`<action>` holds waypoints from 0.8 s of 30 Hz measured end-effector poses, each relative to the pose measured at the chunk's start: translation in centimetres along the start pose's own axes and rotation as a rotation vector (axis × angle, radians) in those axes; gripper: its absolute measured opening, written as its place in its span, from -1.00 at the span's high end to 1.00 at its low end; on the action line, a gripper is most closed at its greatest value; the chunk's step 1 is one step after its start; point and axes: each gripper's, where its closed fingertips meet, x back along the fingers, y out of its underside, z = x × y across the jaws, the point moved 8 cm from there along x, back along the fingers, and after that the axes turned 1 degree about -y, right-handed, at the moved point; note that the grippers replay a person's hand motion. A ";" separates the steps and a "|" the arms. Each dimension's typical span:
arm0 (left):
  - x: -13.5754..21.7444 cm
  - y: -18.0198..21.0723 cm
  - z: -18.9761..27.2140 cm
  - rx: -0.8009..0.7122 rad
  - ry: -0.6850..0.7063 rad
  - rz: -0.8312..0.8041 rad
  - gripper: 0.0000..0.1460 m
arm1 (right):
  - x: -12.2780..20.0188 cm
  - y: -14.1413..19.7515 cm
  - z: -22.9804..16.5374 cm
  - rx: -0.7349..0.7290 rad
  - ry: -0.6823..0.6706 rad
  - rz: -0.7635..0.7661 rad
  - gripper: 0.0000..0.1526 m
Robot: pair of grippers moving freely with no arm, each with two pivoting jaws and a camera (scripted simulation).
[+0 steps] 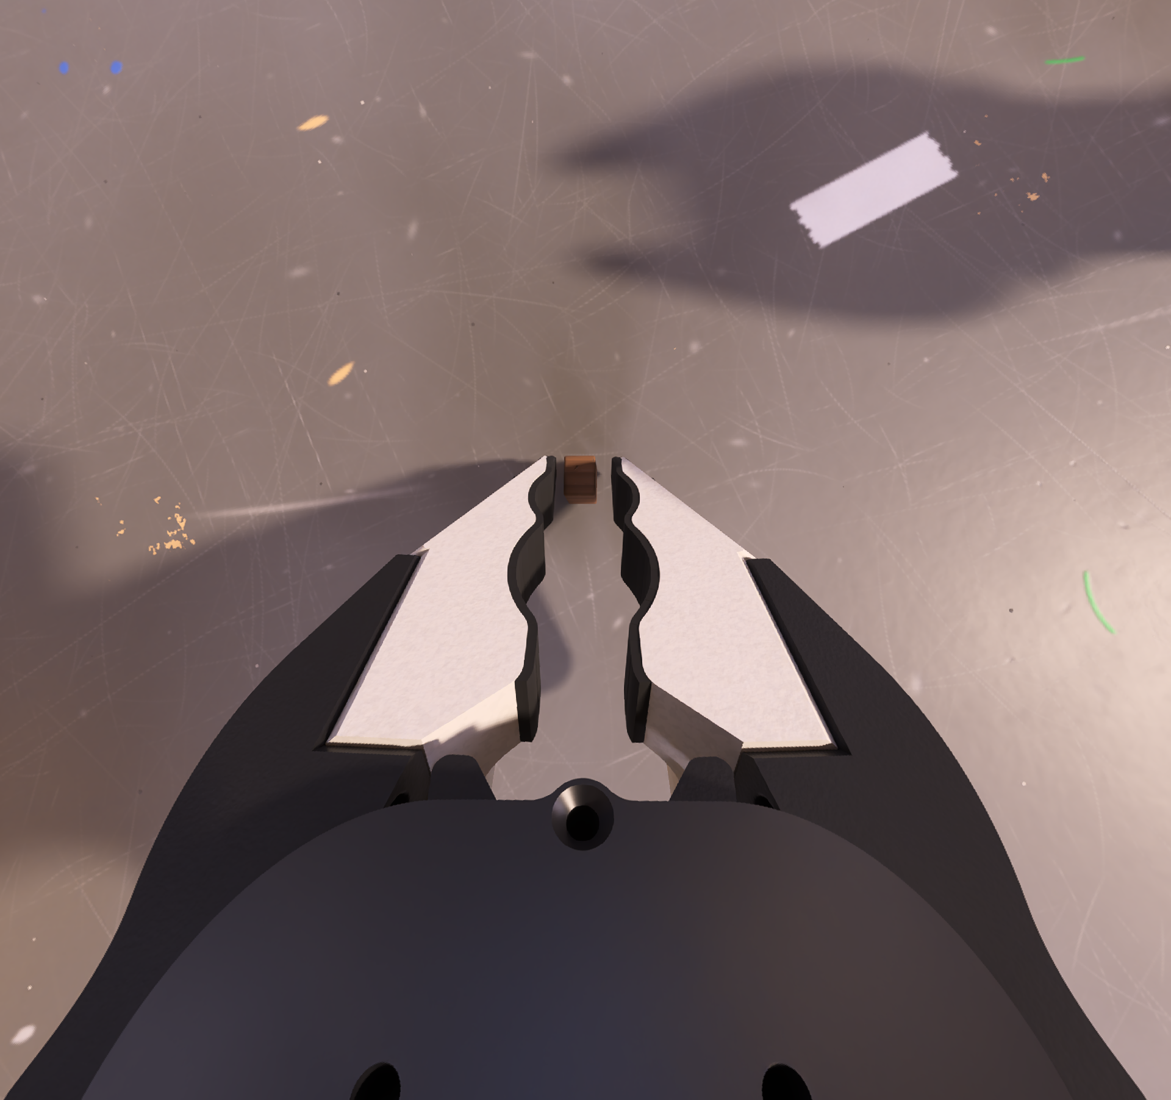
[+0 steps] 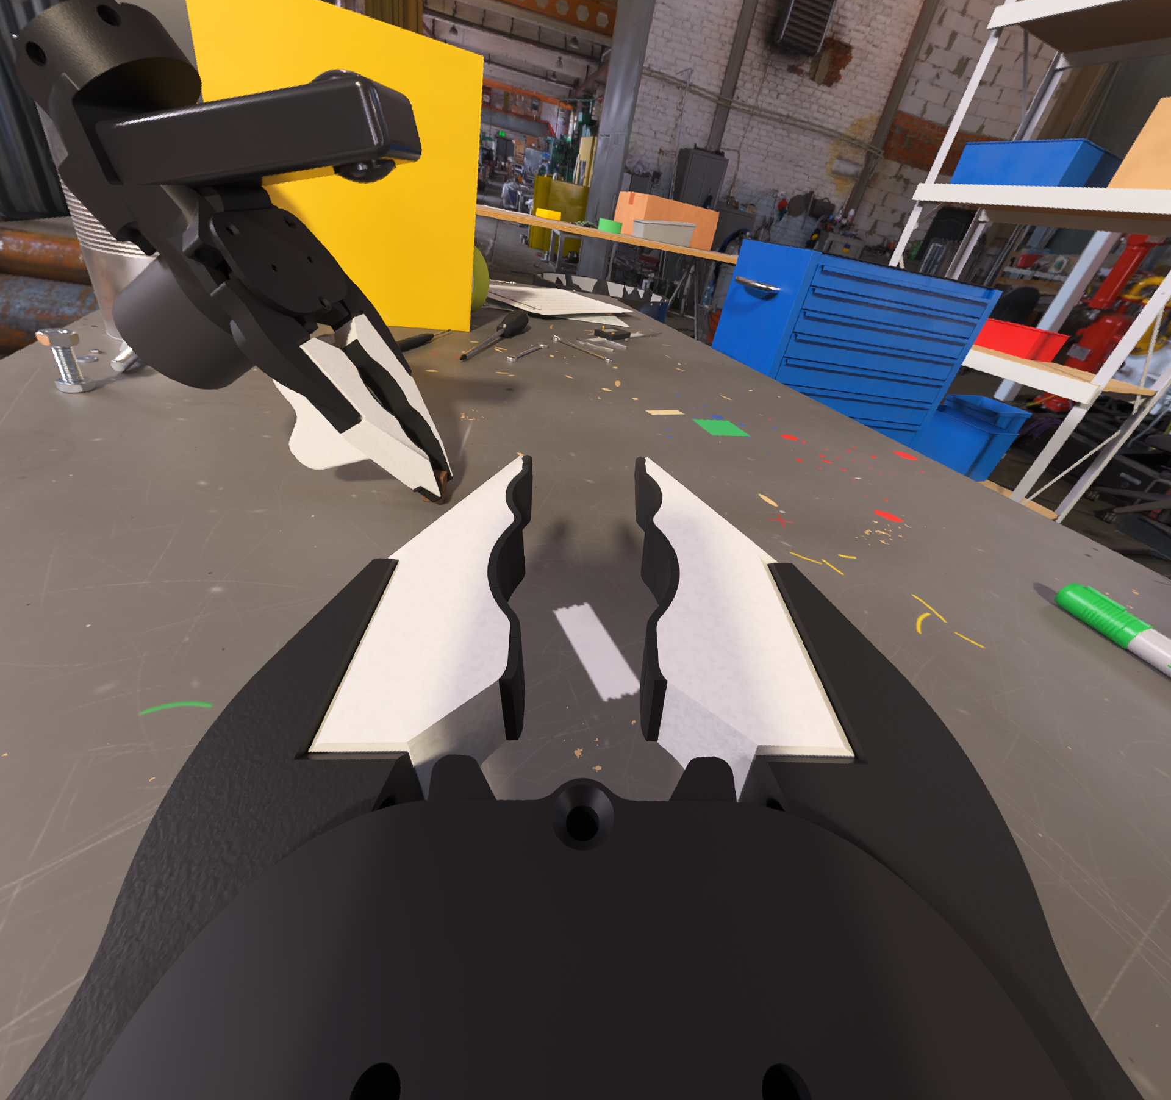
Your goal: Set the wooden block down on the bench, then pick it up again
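Block (image 1: 580, 478) down on bench (image 1: 380, 284), my left gripper (image 1: 582, 468) spread around it, right gripper (image 2: 583, 468) spread, empty; re-pick pending.

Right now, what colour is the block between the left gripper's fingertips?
Brown, with wood grain: the wooden block, best in the left wrist view.

The bench (image 1: 380, 246) looks like dull grey metal, scratched and paint-flecked. The small block (image 1: 580, 479) shows brown wood grain. The left gripper (image 1: 583, 468) has matt black plastic and white, paper-like finger faces.
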 end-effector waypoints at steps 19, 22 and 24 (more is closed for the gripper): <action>-3.0 -7.1 4.2 -0.160 0.053 0.102 0.88 | 0.6 -0.3 0.8 0.016 0.117 0.044 0.60; -3.9 -7.4 5.1 -0.156 0.054 0.092 0.88 | 0.9 -0.3 1.2 -0.002 0.164 0.058 0.61; -4.4 -7.4 5.2 -0.148 0.042 0.078 0.88 | 1.0 -0.3 1.4 -0.018 0.181 0.061 0.61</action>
